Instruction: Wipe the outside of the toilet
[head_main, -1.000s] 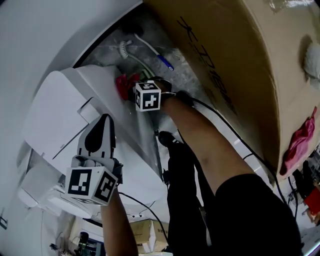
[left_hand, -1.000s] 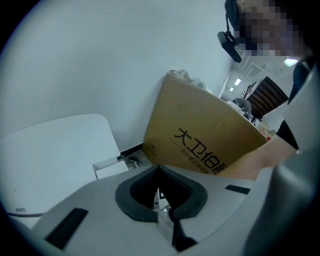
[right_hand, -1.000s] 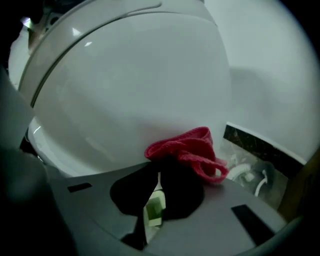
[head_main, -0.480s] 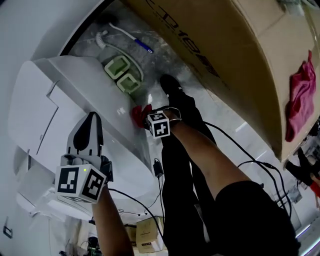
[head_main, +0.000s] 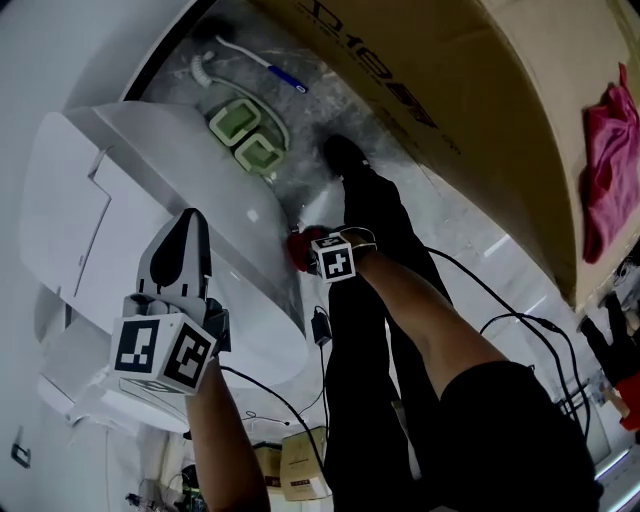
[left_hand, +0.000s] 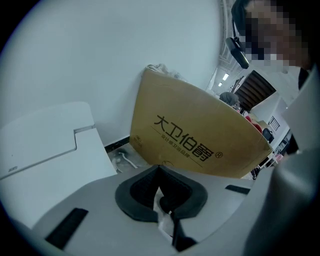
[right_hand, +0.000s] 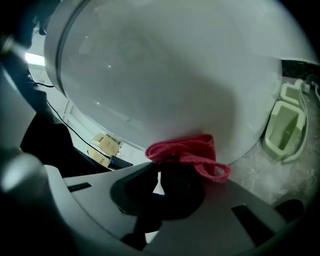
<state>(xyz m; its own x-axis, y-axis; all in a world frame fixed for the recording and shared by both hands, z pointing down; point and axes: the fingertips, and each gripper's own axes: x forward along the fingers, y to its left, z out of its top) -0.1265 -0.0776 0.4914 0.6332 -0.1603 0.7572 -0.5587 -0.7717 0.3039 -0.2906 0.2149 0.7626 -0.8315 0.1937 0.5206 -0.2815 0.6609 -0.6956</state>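
The white toilet (head_main: 200, 190) fills the left of the head view, its lid closed and its curved bowl side facing right. My right gripper (head_main: 303, 250) is shut on a red cloth (head_main: 298, 247) and presses it against the lower side of the bowl. In the right gripper view the red cloth (right_hand: 192, 152) lies bunched between the jaws against the white toilet bowl (right_hand: 165, 75). My left gripper (head_main: 185, 245) hovers over the toilet lid, shut with nothing in it. In the left gripper view the left gripper (left_hand: 161, 192) points over the cistern (left_hand: 45, 140) toward a cardboard box (left_hand: 197, 135).
A big cardboard box (head_main: 480, 110) leans along the right. A pale green two-part holder (head_main: 247, 135) and a white toilet brush (head_main: 240, 58) lie on the floor behind the toilet. The person's legs (head_main: 370, 330), cables (head_main: 500, 320) and small boxes (head_main: 290, 465) crowd the floor.
The right gripper has dragged the red cloth down along the bowl's side toward the front, from near the rear to the lower side. The left gripper stayed over the lid.
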